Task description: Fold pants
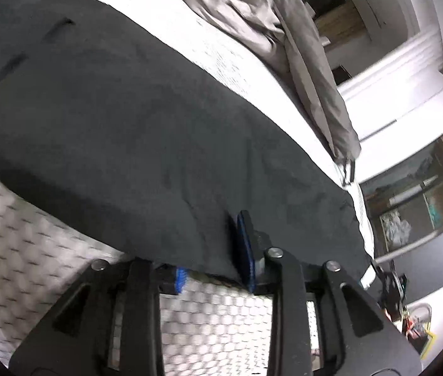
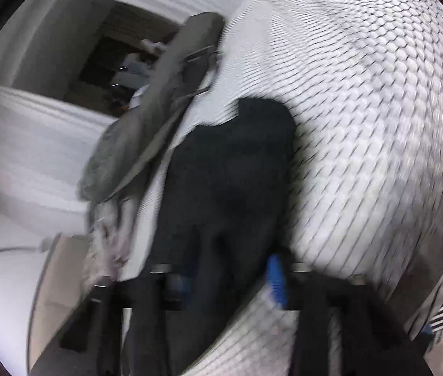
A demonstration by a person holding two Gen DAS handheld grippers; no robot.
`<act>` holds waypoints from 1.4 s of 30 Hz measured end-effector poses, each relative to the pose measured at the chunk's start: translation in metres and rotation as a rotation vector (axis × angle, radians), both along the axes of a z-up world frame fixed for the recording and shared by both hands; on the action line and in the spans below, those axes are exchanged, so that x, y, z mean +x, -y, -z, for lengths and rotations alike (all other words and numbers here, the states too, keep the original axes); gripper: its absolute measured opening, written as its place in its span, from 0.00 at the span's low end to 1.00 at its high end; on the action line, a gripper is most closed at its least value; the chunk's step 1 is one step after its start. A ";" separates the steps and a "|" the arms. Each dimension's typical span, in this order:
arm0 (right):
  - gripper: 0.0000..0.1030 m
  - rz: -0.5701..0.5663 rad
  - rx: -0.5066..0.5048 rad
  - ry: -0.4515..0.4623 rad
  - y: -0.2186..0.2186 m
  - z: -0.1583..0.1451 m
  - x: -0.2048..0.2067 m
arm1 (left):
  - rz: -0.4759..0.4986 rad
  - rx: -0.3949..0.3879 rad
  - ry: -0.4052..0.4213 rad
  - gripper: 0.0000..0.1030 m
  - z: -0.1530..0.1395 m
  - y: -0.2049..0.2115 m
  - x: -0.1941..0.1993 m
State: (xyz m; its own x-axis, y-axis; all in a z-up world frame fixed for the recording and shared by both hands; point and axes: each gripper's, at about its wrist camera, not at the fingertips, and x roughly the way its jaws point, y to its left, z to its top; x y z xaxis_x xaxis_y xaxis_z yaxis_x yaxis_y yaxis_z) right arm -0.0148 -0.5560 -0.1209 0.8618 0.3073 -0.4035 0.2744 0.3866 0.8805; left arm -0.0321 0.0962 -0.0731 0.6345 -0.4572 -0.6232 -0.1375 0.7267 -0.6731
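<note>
The black pants [image 1: 121,131] lie stretched across the white quilted mattress [image 1: 33,250], a back pocket slit at the upper left. My left gripper [image 1: 213,269] is at the pants' near edge; the cloth drapes over its blue-padded fingers [image 1: 246,250], and the jaws stand apart with fabric between them. In the blurred right wrist view the pants [image 2: 230,169] run away from my right gripper [image 2: 230,279], whose blue pads [image 2: 276,277] stand apart with black cloth bunched between them.
A rumpled grey blanket [image 1: 252,15] lies on the far side of the mattress and shows in the right wrist view [image 2: 158,100]. White wall mouldings [image 1: 409,72], shelves and a dark monitor [image 1: 431,266] stand beyond the bed's edge.
</note>
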 end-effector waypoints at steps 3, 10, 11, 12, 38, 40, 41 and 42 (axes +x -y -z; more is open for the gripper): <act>0.58 -0.122 0.033 0.013 -0.029 0.005 0.005 | -0.074 0.067 0.020 0.32 -0.004 -0.016 -0.002; 0.11 -0.108 -0.202 -0.052 -0.051 -0.015 0.027 | -0.198 0.143 0.026 0.08 -0.007 -0.058 0.005; 0.11 -0.076 -0.214 -0.044 -0.047 -0.018 0.031 | -0.195 0.166 0.037 0.09 -0.010 -0.058 0.003; 0.11 -0.034 -0.223 -0.062 -0.041 -0.015 0.031 | -0.179 0.189 0.045 0.11 -0.012 -0.059 0.002; 0.18 -0.041 -0.050 -0.098 -0.010 0.015 0.016 | -0.301 0.163 -0.039 0.50 -0.003 -0.201 0.011; 0.18 -0.041 -0.058 -0.100 -0.011 0.015 0.018 | -0.355 0.163 -0.052 0.23 0.008 -0.216 0.014; 0.18 -0.041 -0.061 -0.100 -0.011 0.015 0.019 | -0.384 0.158 -0.063 0.14 0.010 -0.223 0.012; 0.18 -0.041 -0.064 -0.101 -0.012 0.014 0.019 | -0.388 0.135 -0.056 0.11 0.009 -0.229 0.011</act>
State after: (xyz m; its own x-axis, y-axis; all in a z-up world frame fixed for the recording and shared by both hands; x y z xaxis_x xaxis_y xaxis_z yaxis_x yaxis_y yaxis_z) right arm 0.0047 -0.5442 -0.1353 0.8031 0.3122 -0.5075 0.3434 0.4536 0.8224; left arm -0.0210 0.3253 -0.0821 0.7072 -0.1023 -0.6996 -0.4525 0.6949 -0.5590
